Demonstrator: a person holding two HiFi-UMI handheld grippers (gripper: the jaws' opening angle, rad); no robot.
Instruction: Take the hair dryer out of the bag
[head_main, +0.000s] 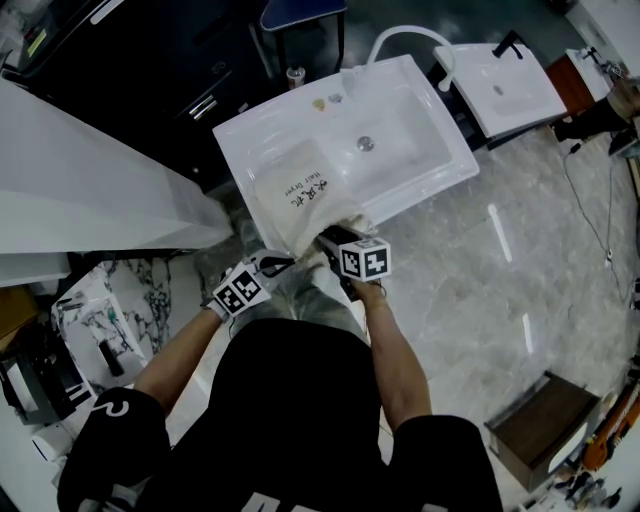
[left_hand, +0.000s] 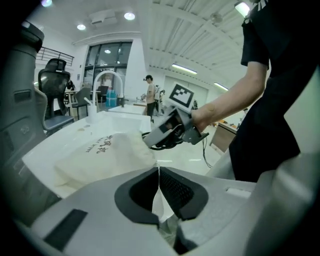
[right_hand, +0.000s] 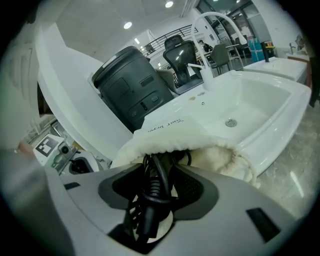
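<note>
Bag overhanging sink edge, left gripper fingers pinching its cloth, right gripper fingers clamping hair dryer cord at mouth.

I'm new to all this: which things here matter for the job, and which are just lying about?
In the job:
bag, pinched by the left claw
black cord at its mouth, in the right claw

Just there:
sink
tap
second sink
office chair
</note>
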